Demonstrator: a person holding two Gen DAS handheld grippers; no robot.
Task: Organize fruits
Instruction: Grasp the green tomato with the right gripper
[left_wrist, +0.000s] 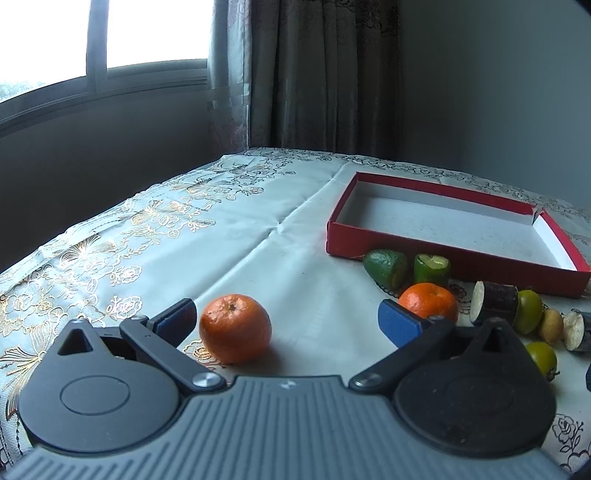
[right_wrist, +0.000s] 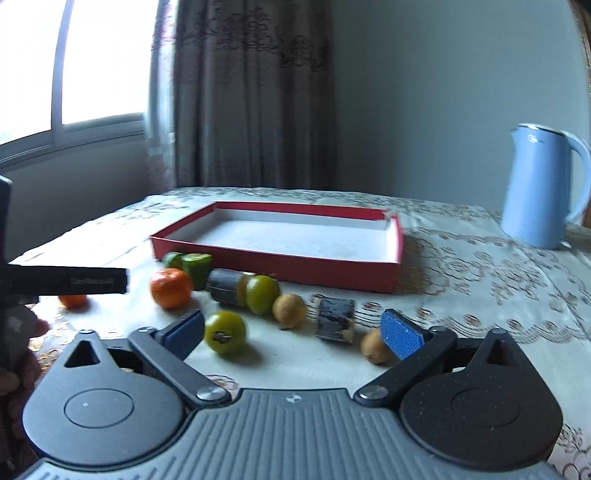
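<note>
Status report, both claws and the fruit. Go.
Left claw open, tangerine between fingers, ungripped. Right claw open over green fruit. Red box empty. Nothing blocking.

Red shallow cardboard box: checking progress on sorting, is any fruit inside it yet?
No, the red shallow cardboard box shows only its bare white floor.

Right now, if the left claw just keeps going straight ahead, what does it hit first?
Probably the near orange, sitting just inside the left claw, close to its left finger. Beyond it the cloth looks bare; depth is hard to judge.
</note>
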